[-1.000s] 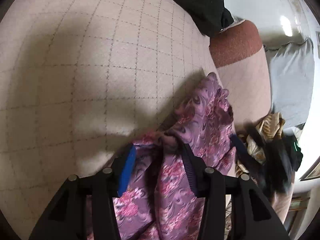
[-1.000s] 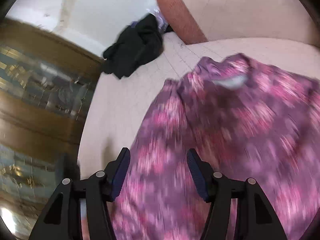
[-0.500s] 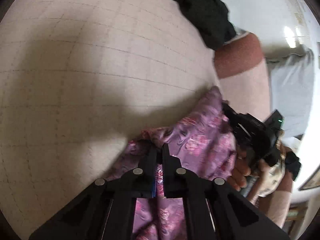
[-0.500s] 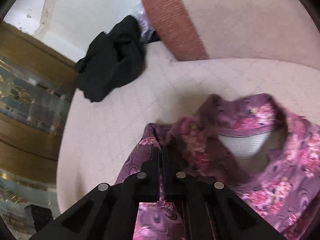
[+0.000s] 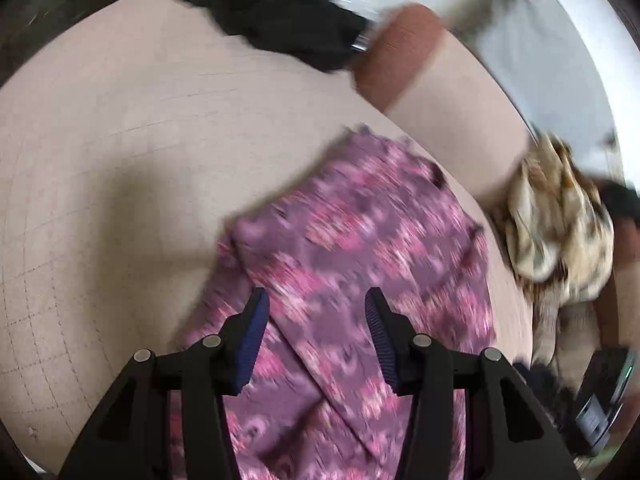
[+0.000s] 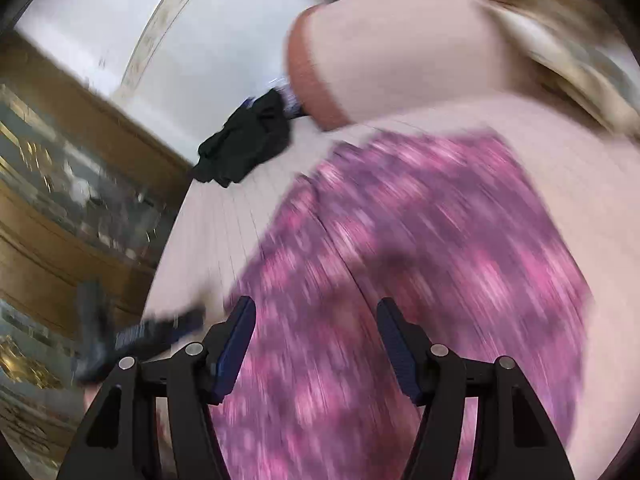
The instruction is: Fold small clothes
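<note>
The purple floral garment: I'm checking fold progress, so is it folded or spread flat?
Folded at least once: the purple floral garment shows a layer lapped diagonally over another. Blur hides whether it is finished.

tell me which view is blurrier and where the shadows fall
Right wrist view: heavier motion smear, the purple floral garment streaked diagonally. Left wrist view: milder blur, with a soft shadow on the beige cushion left of the garment; fisheye bends both.
</note>
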`<move>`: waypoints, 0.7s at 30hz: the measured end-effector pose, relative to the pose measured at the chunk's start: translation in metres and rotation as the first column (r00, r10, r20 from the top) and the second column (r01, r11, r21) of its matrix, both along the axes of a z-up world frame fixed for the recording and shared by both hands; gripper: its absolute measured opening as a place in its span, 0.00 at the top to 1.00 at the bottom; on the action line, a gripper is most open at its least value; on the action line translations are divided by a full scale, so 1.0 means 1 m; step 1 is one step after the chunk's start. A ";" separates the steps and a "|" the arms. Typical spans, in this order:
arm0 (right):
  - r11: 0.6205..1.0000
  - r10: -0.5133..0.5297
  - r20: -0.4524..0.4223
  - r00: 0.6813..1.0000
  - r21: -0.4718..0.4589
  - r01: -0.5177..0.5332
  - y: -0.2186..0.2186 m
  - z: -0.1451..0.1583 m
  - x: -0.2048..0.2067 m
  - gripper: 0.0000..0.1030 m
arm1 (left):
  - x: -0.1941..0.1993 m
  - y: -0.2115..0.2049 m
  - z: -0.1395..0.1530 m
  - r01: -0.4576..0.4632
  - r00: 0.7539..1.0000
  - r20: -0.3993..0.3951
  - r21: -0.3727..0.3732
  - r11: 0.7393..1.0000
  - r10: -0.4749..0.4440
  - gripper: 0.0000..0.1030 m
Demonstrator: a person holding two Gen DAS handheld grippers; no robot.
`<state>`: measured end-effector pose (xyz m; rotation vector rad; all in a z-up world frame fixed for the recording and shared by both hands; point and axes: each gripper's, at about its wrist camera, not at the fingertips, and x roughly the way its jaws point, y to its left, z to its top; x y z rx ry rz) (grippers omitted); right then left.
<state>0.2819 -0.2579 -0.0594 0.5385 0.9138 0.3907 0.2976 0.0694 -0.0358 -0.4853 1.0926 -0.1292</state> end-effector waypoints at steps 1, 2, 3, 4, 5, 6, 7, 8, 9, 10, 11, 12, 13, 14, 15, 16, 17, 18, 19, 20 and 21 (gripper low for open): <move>1.000 -0.027 -0.010 1.000 -0.001 0.027 -0.008 -0.008 -0.021 0.34 | -0.007 -0.006 0.001 0.024 1.000 0.011 0.020 1.000 -0.024 0.54; 0.998 -0.060 -0.035 0.998 -0.006 0.060 -0.019 -0.023 -0.051 0.34 | -0.016 -0.016 0.003 0.054 0.998 0.026 0.053 0.997 -0.055 0.54; 0.997 -0.077 -0.064 0.995 -0.005 0.077 -0.028 -0.038 -0.072 0.34 | -0.027 -0.023 0.005 0.073 0.996 0.036 0.085 0.994 -0.076 0.53; 0.995 -0.097 -0.092 0.991 -0.011 0.097 -0.034 -0.052 -0.090 0.35 | -0.038 -0.026 0.006 0.076 0.995 0.048 0.103 0.992 -0.082 0.52; 0.992 -0.127 -0.122 0.984 -0.016 0.126 -0.038 -0.070 -0.106 0.35 | -0.057 -0.026 0.006 0.069 0.995 0.067 0.122 0.990 -0.078 0.51; 0.990 -0.141 -0.151 0.978 -0.012 0.141 -0.039 -0.084 -0.114 0.43 | -0.081 -0.026 0.001 0.061 0.994 0.081 0.156 0.986 -0.074 0.48; 0.988 -0.150 -0.189 0.970 0.000 0.153 -0.042 -0.098 -0.123 0.60 | -0.095 -0.026 -0.005 0.065 0.994 0.079 0.178 0.982 -0.080 0.48; 0.986 -0.151 -0.220 0.964 0.034 0.162 -0.043 -0.106 -0.127 0.68 | -0.110 -0.025 -0.013 0.075 0.994 0.063 0.200 0.977 -0.089 0.47; 0.986 -0.141 -0.230 0.963 0.054 0.157 -0.045 -0.108 -0.128 0.79 | -0.120 -0.023 -0.019 0.079 0.995 0.047 0.211 0.974 -0.090 0.47; 0.991 -0.126 -0.230 0.965 0.021 0.135 -0.041 -0.106 -0.127 0.89 | -0.129 -0.020 -0.025 0.073 0.996 0.032 0.218 0.973 -0.082 0.47; 0.991 -0.134 -0.226 0.965 -0.024 0.132 -0.040 -0.103 -0.128 0.89 | -0.138 -0.016 -0.029 0.059 0.998 0.022 0.225 0.973 -0.065 0.48; 0.989 -0.148 -0.213 0.966 -0.013 0.149 -0.042 -0.099 -0.132 0.89 | -0.146 -0.010 -0.031 0.032 0.999 0.028 0.230 0.973 -0.039 0.47; 0.988 -0.146 -0.189 0.971 0.028 0.154 -0.045 -0.095 -0.138 0.89 | -0.153 -0.003 -0.031 0.010 0.999 0.040 0.239 0.971 -0.020 0.47; 0.987 -0.150 -0.170 0.974 0.038 0.159 -0.047 -0.092 -0.144 0.89 | -0.157 0.000 -0.029 -0.012 0.998 0.061 0.258 0.966 -0.004 0.47; 0.987 -0.160 -0.173 0.972 -0.006 0.162 -0.046 -0.094 -0.147 0.88 | -0.159 0.001 -0.028 -0.021 0.997 0.073 0.268 0.963 0.001 0.47; 0.987 -0.163 -0.186 0.969 -0.034 0.159 -0.045 -0.099 -0.148 0.84 | -0.159 0.002 -0.027 -0.025 0.997 0.081 0.270 0.962 0.003 0.46; 0.988 -0.152 -0.226 0.962 -0.056 0.143 -0.041 -0.108 -0.146 0.83 | -0.158 0.003 -0.026 -0.025 0.997 0.083 0.262 0.965 0.003 0.45; 0.989 -0.147 -0.238 0.960 -0.045 0.141 -0.041 -0.109 -0.146 0.83 | -0.157 0.003 -0.026 -0.024 0.997 0.075 0.242 0.970 0.006 0.45; 0.988 -0.156 -0.225 0.962 -0.046 0.150 -0.041 -0.103 -0.151 0.78 | -0.155 0.001 -0.023 -0.021 0.997 0.074 0.224 0.974 0.004 0.45; 0.987 -0.159 -0.188 0.969 -0.050 0.153 -0.040 -0.089 -0.160 0.70 | -0.155 -0.002 -0.020 -0.012 0.997 0.080 0.208 0.978 -0.005 0.45; 0.986 -0.166 -0.118 0.979 -0.042 0.162 -0.042 -0.072 -0.179 0.46 | -0.154 -0.009 -0.014 0.015 0.995 0.098 0.199 0.980 -0.035 0.45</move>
